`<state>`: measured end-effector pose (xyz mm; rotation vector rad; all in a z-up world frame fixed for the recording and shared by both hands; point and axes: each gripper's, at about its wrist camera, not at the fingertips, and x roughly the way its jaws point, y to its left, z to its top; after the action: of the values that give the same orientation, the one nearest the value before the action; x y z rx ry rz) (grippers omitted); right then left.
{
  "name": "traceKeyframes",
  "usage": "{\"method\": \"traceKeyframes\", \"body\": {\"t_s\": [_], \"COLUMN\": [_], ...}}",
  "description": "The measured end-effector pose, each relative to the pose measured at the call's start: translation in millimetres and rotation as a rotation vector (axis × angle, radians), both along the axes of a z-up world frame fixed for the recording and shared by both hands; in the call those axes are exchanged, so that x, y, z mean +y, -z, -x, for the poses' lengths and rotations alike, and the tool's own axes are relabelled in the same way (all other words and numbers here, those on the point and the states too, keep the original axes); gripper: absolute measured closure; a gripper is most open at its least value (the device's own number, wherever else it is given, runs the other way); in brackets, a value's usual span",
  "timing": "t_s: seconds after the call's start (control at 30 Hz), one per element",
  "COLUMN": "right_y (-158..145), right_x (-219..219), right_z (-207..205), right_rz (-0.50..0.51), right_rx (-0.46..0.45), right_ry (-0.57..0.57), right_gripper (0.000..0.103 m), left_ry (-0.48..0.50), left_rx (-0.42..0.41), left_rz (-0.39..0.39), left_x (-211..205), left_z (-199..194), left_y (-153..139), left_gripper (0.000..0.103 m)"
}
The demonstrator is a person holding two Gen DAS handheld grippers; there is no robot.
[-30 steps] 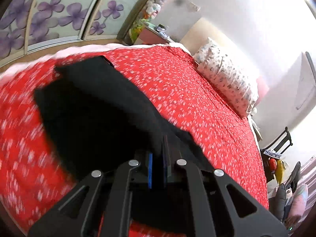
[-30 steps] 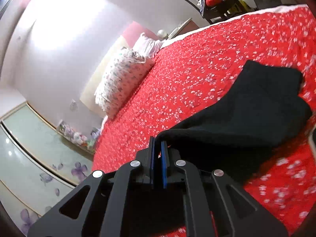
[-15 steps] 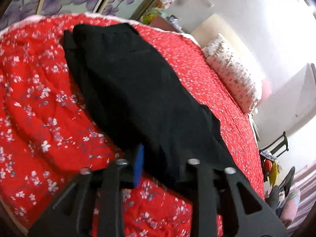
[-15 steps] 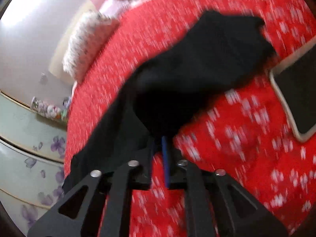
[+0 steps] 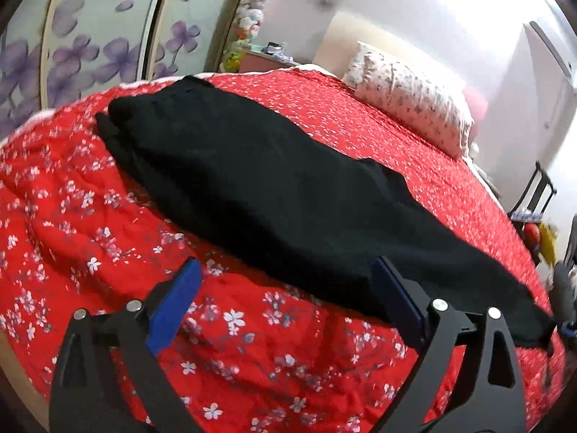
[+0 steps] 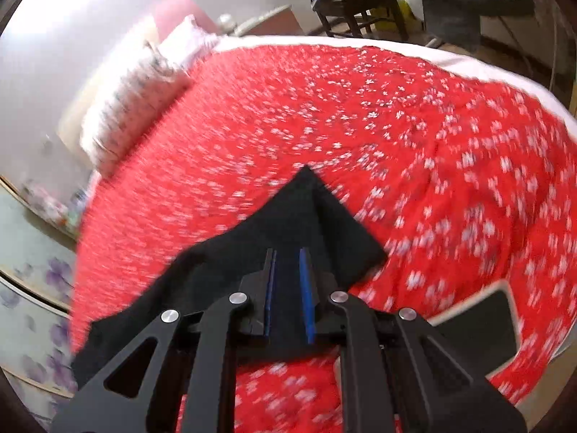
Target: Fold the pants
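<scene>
Left wrist view: the left gripper [image 5: 285, 288] is standing wide apart, its jaws having just been opening, with nothing pinched between them; only the near hem of the black pants [image 5: 274, 180] is lying past the blue pads [image 5: 176, 299]. The pants are stretching in a long band from 11 o'clock to 4 o'clock across the red floral bedspread [image 5: 72, 234]. In the right wrist view the right gripper [image 6: 288, 288] is staying nearly closed on a corner of the pants [image 6: 306, 213], the cloth peaking up at 12 o'clock from the fingers.

To do this step well, I judge the right hand should be keeping its pinch firm while laying the corner flat and square with the edge beneath, and the left should be retaking the hem without dragging the cloth into wrinkles.

Farther off, a dark tablet-like slab [image 6: 476, 324] is lying at 4 o'clock on the spread. A flowered pillow [image 5: 411, 104] is resting at 1 o'clock by the headboard, a chair [image 6: 360, 3] piled with things is standing beyond the bed, and wardrobe doors [image 5: 108, 36] with purple blossoms are lining the wall at 10 o'clock.
</scene>
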<state>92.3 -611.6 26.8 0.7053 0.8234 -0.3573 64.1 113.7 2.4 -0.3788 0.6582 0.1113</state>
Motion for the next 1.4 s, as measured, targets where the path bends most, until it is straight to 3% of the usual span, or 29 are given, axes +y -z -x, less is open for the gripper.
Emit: {"method": "traceKeyframes", "body": {"t_s": [0.07, 0.23, 0.53, 0.57, 0.6, 0.63, 0.8, 0.9, 1.0, 1.07, 1.1, 1.27, 1.4], "right_y": [10, 35, 30, 30, 31, 31, 34, 41, 45, 49, 50, 37, -1], "right_x": [-2, 2, -4, -4, -5, -7, -16, -13, -2, -1, 2, 33, 33], "right_z": [-14, -35, -16, -15, -16, -18, -18, -21, -22, -22, -22, -25, -35], "right_rz": [0.062, 0.08, 0.13, 0.126, 0.125, 0.119, 0.026, -0.022, 0.038, 0.045, 0.065, 0.245, 0.408], "right_rx": [0.066, 0.188, 0.138, 0.134, 0.146, 0.152, 0.102, 0.093, 0.111, 0.11, 0.115, 0.119, 0.072], "right_ry": [-0.025, -0.095, -0.067, -0.079, -0.083, -0.082, -0.079, -0.119, -0.166, -0.167, -0.177, -0.311, -0.274], "right_gripper": [0.089, 0.089, 0.088, 0.083, 0.064, 0.056, 0.056, 0.057, 0.058, 0.068, 0.081, 0.091, 0.092], "left_ry": [0.006, 0.011, 0.023, 0.024, 0.025, 0.025, 0.025, 0.025, 0.025, 0.025, 0.025, 0.029, 0.028], "left_rx": [0.006, 0.009, 0.028, 0.03, 0.033, 0.036, 0.038, 0.041, 0.043, 0.047, 0.048, 0.056, 0.057], "left_rz": [-0.012, -0.019, -0.033, -0.035, -0.036, -0.037, -0.042, -0.045, -0.046, -0.048, -0.049, -0.054, -0.055], "left_x": [1, -4, -6, -6, -6, -6, -7, -8, -8, -9, -8, -8, -8], "left_z": [-1, -3, -8, -9, -9, -9, -10, -10, -10, -10, -10, -11, -11], "left_y": [2, 4, 3, 3, 4, 4, 4, 4, 5, 6, 6, 8, 8], "left_gripper": [0.006, 0.005, 0.002, 0.002, 0.002, 0.002, 0.002, 0.002, 0.002, 0.002, 0.002, 0.002, 0.002]}}
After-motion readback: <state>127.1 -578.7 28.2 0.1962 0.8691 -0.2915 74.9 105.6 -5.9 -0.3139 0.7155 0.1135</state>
